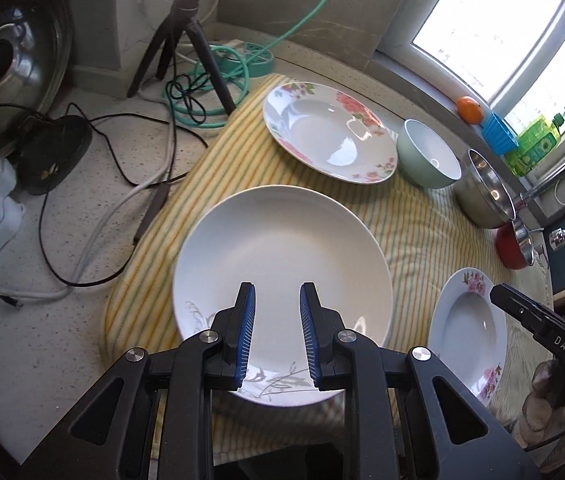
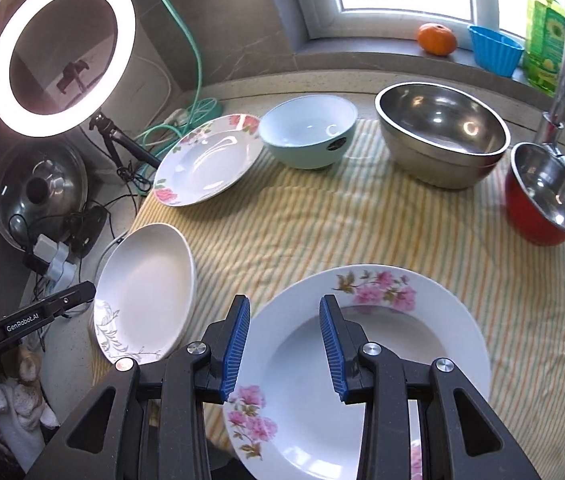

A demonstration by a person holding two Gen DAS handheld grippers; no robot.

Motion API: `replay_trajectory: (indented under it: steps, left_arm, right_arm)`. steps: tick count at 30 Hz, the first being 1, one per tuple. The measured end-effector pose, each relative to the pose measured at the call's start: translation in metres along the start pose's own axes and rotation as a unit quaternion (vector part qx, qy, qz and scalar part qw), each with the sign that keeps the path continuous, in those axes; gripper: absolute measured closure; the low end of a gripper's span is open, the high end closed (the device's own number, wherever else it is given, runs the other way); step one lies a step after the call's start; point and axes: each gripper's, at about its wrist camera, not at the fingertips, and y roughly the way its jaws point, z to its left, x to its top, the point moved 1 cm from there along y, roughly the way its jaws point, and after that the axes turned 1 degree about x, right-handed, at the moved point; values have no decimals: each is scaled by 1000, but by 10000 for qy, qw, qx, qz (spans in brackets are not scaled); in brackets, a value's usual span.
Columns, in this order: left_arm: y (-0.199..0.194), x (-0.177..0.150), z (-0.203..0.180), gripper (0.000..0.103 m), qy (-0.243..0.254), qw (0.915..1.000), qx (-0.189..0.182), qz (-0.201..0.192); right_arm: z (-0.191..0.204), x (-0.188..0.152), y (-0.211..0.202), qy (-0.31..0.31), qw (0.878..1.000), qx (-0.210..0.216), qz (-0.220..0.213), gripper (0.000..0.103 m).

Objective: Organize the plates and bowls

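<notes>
A white plate (image 1: 282,240) with a grey leaf pattern lies at the left of the striped cloth (image 1: 422,232). My left gripper (image 1: 277,288) hovers over its near half, jaws apart with nothing between them. A deep plate with pink flowers (image 2: 422,340) lies at the cloth's near edge. Above it hangs my right gripper (image 2: 284,302), also open and empty. Farther back are a second flowered plate (image 2: 206,160), a pale green bowl (image 2: 308,132), a large steel bowl (image 2: 442,132) and a red bowl (image 2: 542,196) with a steel inside. The right wrist view also catches the white plate (image 2: 146,288) and the left gripper's side.
A ring light (image 2: 62,52) on a tripod (image 1: 186,40), a green hose and loose cables (image 1: 82,200) crowd the counter left of the cloth. A glass pot lid (image 1: 10,56) leans at far left. A faucet (image 2: 562,80) rises at right. The windowsill holds an orange (image 2: 436,38), a blue cup and a soap bottle.
</notes>
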Motion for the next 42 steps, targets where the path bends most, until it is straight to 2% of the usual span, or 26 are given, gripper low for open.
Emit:
replay_trajectory:
  steps: [10, 16, 25, 34, 37, 42]
  left_arm:
    - [7, -1, 40, 82, -305, 9993, 223, 60]
    - [18, -3, 55, 82, -482, 9984, 234, 196]
    - [33, -4, 59, 82, -564, 9976, 62, 390]
    - [38, -3, 61, 82, -566, 9975, 16, 429]
    - [40, -3, 62, 89, -568, 9974, 9, 449]
    - [41, -3, 63, 91, -567, 9974, 24, 452]
  right_arm:
    - [46, 9, 37, -374, 9983, 350, 279, 70]
    - [55, 11, 59, -378, 9975, 319, 514, 74]
    - [54, 13, 85, -313, 9962, 210, 784, 80]
    - [59, 16, 100, -295, 9944, 338, 961, 86]
    - [61, 16, 104, -292, 9937, 376, 1013, 88]
    - [64, 15, 109, -291, 9927, 421, 1092, 90]
